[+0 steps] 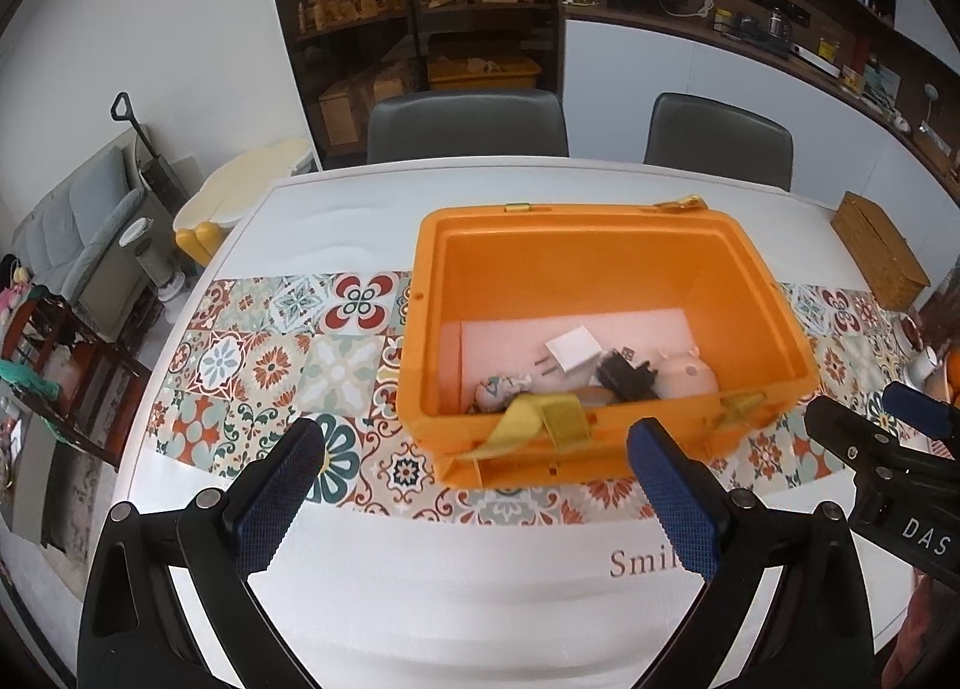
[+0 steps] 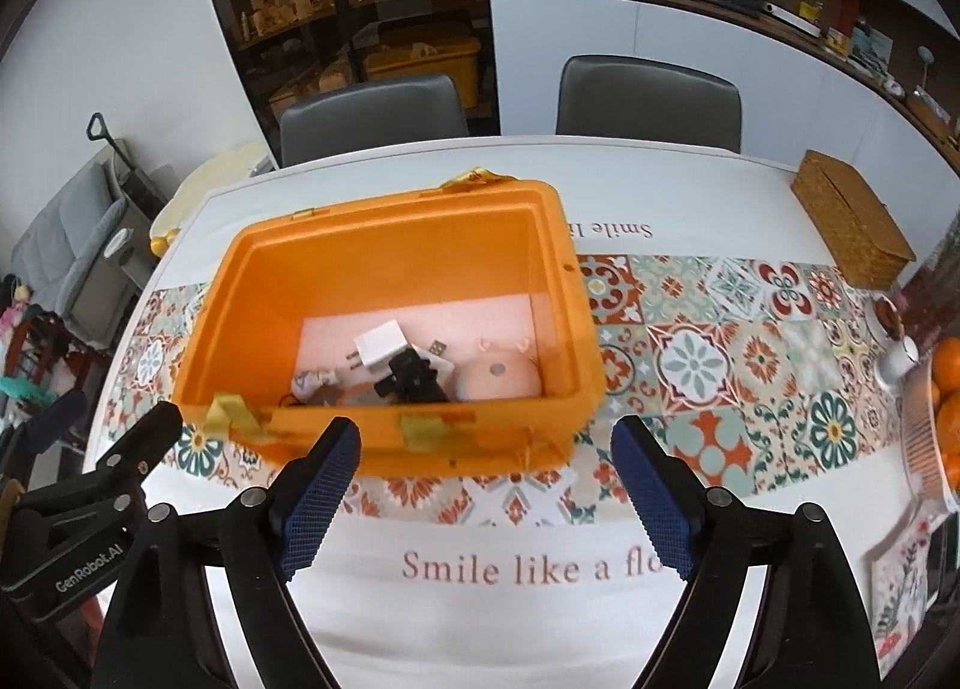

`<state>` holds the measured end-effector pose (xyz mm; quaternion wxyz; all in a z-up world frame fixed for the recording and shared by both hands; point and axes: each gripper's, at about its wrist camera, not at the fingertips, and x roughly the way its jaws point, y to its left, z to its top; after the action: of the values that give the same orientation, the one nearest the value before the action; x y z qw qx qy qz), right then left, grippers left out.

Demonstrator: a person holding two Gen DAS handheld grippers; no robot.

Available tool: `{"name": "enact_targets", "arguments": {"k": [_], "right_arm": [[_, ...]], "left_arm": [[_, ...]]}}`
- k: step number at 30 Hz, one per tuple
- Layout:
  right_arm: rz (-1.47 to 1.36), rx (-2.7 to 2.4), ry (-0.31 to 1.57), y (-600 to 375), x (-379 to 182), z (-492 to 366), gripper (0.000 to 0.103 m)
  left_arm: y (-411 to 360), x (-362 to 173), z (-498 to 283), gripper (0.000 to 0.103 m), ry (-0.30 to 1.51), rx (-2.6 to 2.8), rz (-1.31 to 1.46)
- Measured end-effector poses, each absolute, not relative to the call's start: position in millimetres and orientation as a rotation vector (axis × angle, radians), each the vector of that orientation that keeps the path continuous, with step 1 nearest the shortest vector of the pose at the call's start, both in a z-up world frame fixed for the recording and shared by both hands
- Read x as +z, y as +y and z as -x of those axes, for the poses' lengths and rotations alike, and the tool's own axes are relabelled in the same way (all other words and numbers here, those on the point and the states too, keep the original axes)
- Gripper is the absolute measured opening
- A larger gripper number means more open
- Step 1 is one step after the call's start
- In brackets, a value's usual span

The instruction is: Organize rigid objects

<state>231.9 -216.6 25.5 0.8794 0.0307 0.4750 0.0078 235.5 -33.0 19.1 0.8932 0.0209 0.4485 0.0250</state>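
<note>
An open orange bin (image 1: 600, 233) (image 2: 396, 209) stands on the tiled table runner. Inside it lie a white plug adapter (image 1: 573, 350) (image 2: 379, 348), a black object (image 1: 627, 377) (image 2: 411, 377), a pink rounded toy (image 1: 687, 377) (image 2: 495, 377) and a small patterned item (image 1: 498, 392) (image 2: 312, 383). My left gripper (image 1: 477, 500) is open and empty, hovering before the bin's near wall. My right gripper (image 2: 486, 500) is open and empty, also just before the bin, to the right of the left one.
A woven box (image 1: 879, 248) (image 2: 852, 218) sits at the far right of the table. A bowl of oranges (image 2: 945, 425) and a small cup (image 2: 897, 362) stand at the right edge. Two grey chairs (image 1: 468, 125) (image 2: 648, 95) stand behind the table.
</note>
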Motion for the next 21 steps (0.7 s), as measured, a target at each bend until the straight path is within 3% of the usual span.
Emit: {"name": "enact_targets", "arguments": {"k": [21], "right_arm": [[-0.087,-0.023,0.972,-226.5,33.5,-173.3,0.086]], "left_arm": [[-34.8,28.9,-186.1,0.103,0.904,0.037,-0.057]]}}
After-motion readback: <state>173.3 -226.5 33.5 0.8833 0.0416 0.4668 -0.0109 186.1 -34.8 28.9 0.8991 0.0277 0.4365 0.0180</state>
